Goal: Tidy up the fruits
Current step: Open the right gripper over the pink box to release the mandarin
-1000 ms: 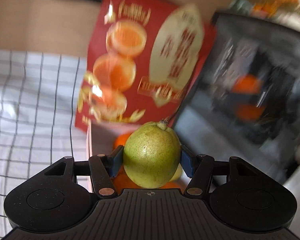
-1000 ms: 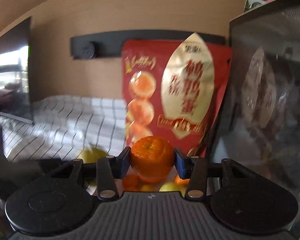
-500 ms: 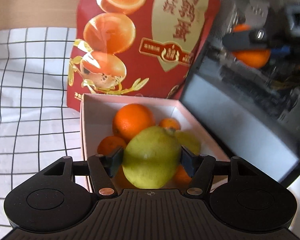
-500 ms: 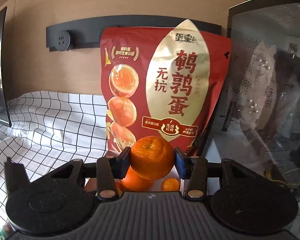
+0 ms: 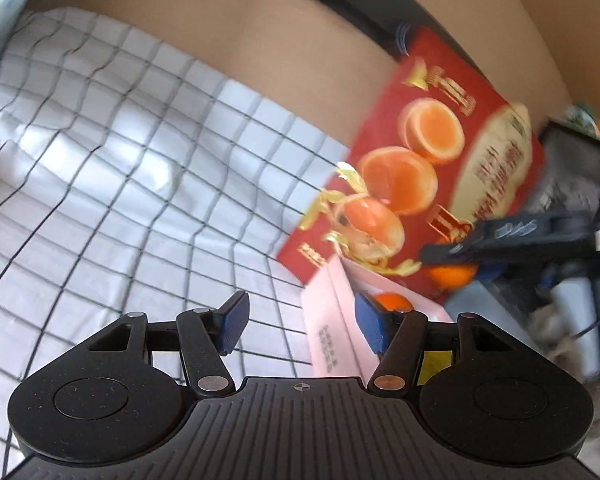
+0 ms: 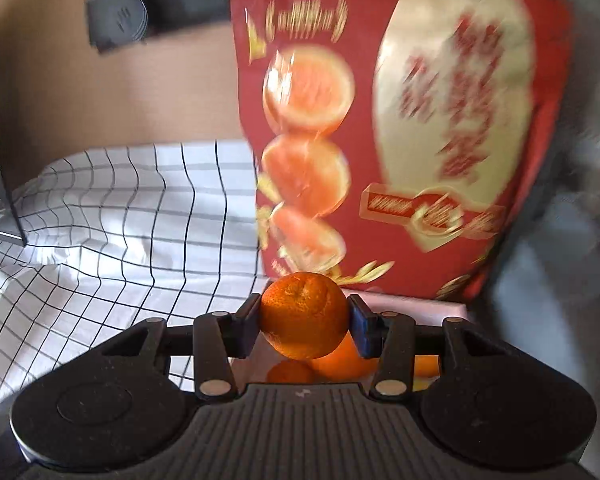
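My left gripper [image 5: 300,316] hangs over the checked cloth just left of the pink box [image 5: 332,320]; its jaws are closing with nothing between them. An orange [image 5: 394,302] shows inside the box beyond the right finger, and a yellow patch [image 5: 436,368] shows below it. The pear is out of sight. My right gripper [image 6: 304,316] is shut on a small orange [image 6: 304,308], held just above the box rim [image 6: 420,304] with more oranges [image 6: 340,364] beneath. The left wrist view shows that gripper [image 5: 452,256] over the box too.
A red snack bag [image 6: 400,120] leans upright right behind the box. A white checked cloth [image 5: 120,200] covers the table to the left. A dark appliance [image 5: 572,184] stands at the right, a black socket strip [image 6: 140,20] runs along the wall, and a screen's edge [image 6: 0,184] stands at the far left.
My left gripper let go of the green pear and swung left, away from over the box. My right gripper sank with its orange toward the box.
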Demonstrator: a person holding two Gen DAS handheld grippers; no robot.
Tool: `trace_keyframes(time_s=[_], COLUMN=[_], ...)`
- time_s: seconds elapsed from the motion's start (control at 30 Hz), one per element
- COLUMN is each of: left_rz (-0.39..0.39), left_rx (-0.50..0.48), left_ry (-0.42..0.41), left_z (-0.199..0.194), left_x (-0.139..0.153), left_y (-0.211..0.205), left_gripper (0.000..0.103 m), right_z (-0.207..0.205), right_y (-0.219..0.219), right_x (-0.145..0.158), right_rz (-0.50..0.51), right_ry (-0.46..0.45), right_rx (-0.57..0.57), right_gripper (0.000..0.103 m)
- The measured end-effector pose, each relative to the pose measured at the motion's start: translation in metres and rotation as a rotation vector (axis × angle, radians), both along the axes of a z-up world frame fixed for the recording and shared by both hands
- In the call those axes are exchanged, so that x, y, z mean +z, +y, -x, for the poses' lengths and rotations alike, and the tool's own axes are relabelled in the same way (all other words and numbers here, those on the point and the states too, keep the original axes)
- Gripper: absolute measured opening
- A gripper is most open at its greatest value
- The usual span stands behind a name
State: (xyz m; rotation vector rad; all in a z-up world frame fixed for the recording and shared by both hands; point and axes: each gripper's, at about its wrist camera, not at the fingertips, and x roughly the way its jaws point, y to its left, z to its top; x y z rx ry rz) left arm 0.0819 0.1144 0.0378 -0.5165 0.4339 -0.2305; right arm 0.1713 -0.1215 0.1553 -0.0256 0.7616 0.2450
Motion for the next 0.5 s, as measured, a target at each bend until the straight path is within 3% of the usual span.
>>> trace_keyframes(time_s=[0.2, 0.33, 0.5], left_rz=[-0.067, -0.096, -0.123], left_rx=[-0.007, -0.015, 0.016], left_ry=[-0.061, -0.038, -0.007], left_z=[0.006, 0.009, 0.016], left_x=[0.011, 0.007, 0.001], left_y=[-0.007, -0.013, -0.012], left_gripper=[0.064, 0.064, 0.064], right_z=[-0.040, -0.035, -0.006], right_y=[0.022, 0.016, -0.008], right_x=[-0.045, -0.041, -0.030], right_rz=[-0.048, -0.039, -0.047], right_ry=[0.107, 0.061, -0.003], right_rx=[-0.054, -0.063, -0.074], right_gripper=[0.048, 0.067, 0.070])
